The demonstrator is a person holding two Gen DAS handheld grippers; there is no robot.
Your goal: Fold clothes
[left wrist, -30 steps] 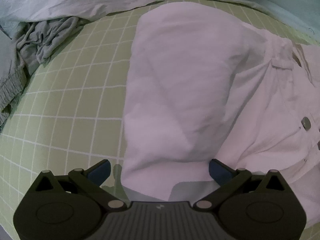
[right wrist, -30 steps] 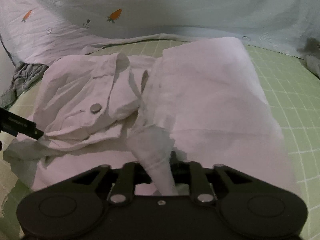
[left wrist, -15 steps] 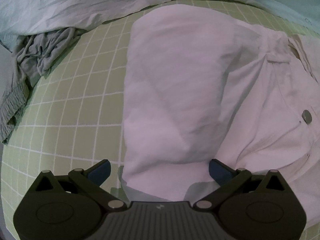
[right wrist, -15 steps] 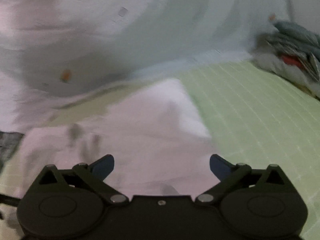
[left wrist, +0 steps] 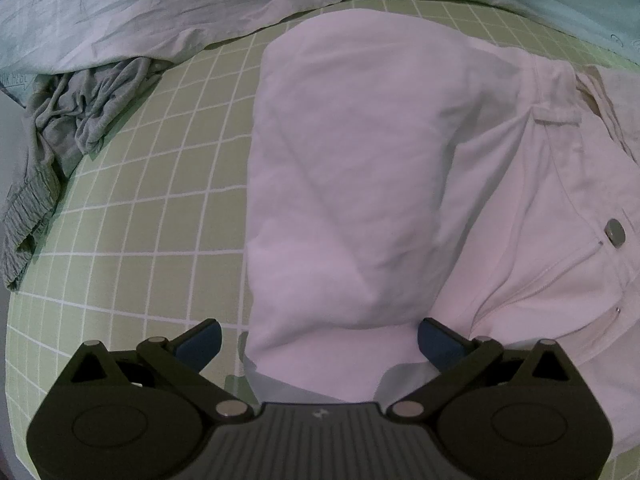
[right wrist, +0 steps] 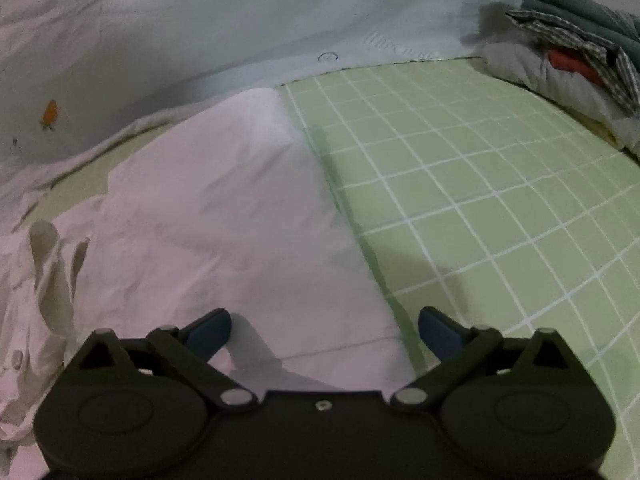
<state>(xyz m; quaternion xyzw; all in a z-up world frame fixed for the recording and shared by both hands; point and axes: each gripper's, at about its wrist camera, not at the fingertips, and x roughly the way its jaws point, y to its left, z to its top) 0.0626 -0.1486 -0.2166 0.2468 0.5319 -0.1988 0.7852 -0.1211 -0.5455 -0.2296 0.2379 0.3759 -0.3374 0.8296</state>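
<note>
My left gripper (left wrist: 319,336) is spread wide; my right gripper (right wrist: 325,330) is closing, pinching nothing. The folded white pants (left wrist: 360,184) look puffy, maybe, so the fold could flop open.

Soft matt woven cloth, lightly creased, on the white trousers (left wrist: 352,168), with a dull metal button (left wrist: 615,232). Smooth checked cotton for the green sheet (right wrist: 480,200). Crumpled grey jersey garment (left wrist: 76,120). Matt black plastic on both grippers, shiny metal rivets.
</note>
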